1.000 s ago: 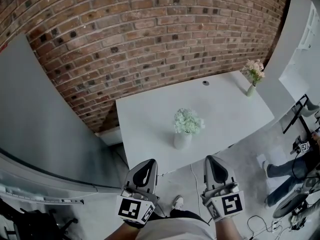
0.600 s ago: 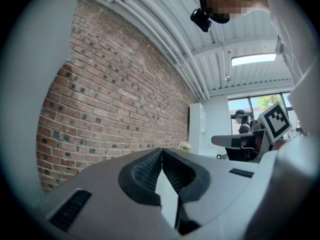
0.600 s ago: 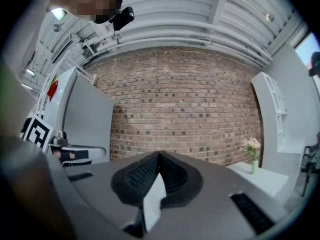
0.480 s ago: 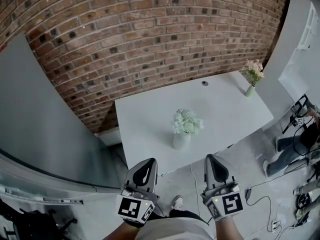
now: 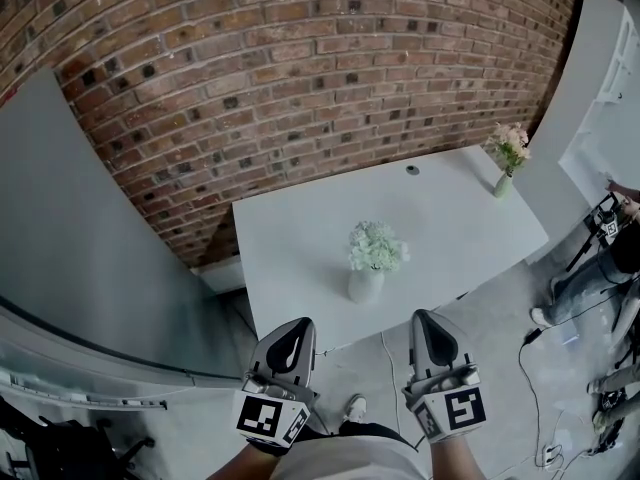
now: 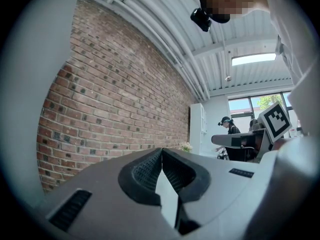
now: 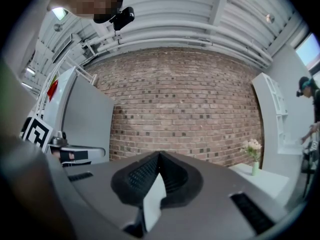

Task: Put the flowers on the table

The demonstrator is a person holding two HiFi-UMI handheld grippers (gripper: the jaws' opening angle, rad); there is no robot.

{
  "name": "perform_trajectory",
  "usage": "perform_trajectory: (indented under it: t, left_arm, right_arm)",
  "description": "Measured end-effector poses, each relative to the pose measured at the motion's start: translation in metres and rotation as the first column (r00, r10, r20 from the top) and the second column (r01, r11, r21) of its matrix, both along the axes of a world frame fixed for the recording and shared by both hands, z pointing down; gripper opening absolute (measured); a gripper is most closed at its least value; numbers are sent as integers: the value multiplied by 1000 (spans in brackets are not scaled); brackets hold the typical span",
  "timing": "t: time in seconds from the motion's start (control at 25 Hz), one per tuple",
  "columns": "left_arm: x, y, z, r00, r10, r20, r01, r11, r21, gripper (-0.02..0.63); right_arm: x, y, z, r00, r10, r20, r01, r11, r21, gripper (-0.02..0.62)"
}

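Observation:
A white vase of pale green flowers (image 5: 374,255) stands near the front middle of the white table (image 5: 300,238). A small green vase of pink flowers (image 5: 508,153) stands at the table's far right corner and shows small in the right gripper view (image 7: 253,154). My left gripper (image 5: 291,341) and right gripper (image 5: 428,337) are held low in front of the table's near edge, well short of both vases. Both are shut with nothing between the jaws, tips meeting in the left gripper view (image 6: 161,156) and the right gripper view (image 7: 159,160).
A brick wall (image 5: 300,78) runs behind the table. A grey panel (image 5: 70,248) stands to the left and a white cabinet (image 5: 600,88) to the right. A person's legs (image 5: 590,278) and cables (image 5: 530,398) are on the floor at right.
Both grippers stay where they were. The person at the right has shifted, and the view has nudged slightly.

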State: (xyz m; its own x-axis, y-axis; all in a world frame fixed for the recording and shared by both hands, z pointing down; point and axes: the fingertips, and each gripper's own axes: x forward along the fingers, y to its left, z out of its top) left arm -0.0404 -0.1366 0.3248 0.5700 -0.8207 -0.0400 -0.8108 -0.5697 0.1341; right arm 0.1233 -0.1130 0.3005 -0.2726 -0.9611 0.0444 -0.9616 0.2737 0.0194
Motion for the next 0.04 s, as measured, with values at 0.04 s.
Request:
perform_trajectory:
  t: [0.04]
  left_arm:
    - [0, 0, 1, 1000, 0, 0, 0, 1000, -1, 8]
  right_arm:
    - [0, 0, 1, 1000, 0, 1, 0, 1000, 0, 15]
